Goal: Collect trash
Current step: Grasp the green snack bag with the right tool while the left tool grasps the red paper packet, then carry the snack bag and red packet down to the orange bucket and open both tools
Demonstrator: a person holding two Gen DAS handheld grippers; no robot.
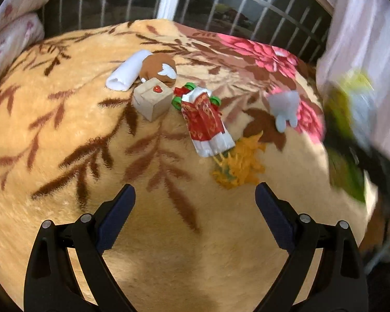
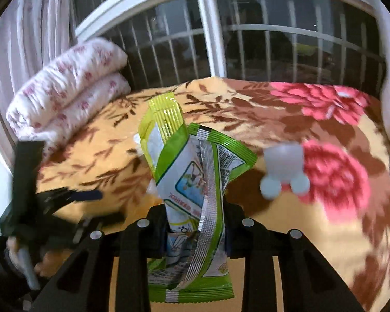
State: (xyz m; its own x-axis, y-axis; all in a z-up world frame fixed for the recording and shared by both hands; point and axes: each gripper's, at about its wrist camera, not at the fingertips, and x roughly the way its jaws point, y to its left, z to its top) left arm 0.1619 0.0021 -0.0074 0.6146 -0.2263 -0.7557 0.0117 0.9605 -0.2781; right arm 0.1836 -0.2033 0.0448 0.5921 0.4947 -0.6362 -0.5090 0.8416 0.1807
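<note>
My right gripper [image 2: 195,223] is shut on green and white snack wrappers [image 2: 192,182], held upright above the bed; they show blurred at the right edge of the left wrist view [image 1: 351,119]. My left gripper [image 1: 195,202] is open and empty, low over the blanket; it shows at the left of the right wrist view [image 2: 72,197]. Ahead of it lie a red and white wrapper [image 1: 208,122] and an orange wrapper [image 1: 239,166].
A floral blanket [image 1: 65,156] covers the bed. On it are a small cardboard box [image 1: 153,100], a white roll [image 1: 127,70], a brown plush [image 1: 158,66], a green and red toy [image 1: 184,91] and a pale blue toy [image 1: 284,109] [image 2: 283,171]. Folded quilts [image 2: 65,91] and a barred window [image 2: 247,39] lie behind.
</note>
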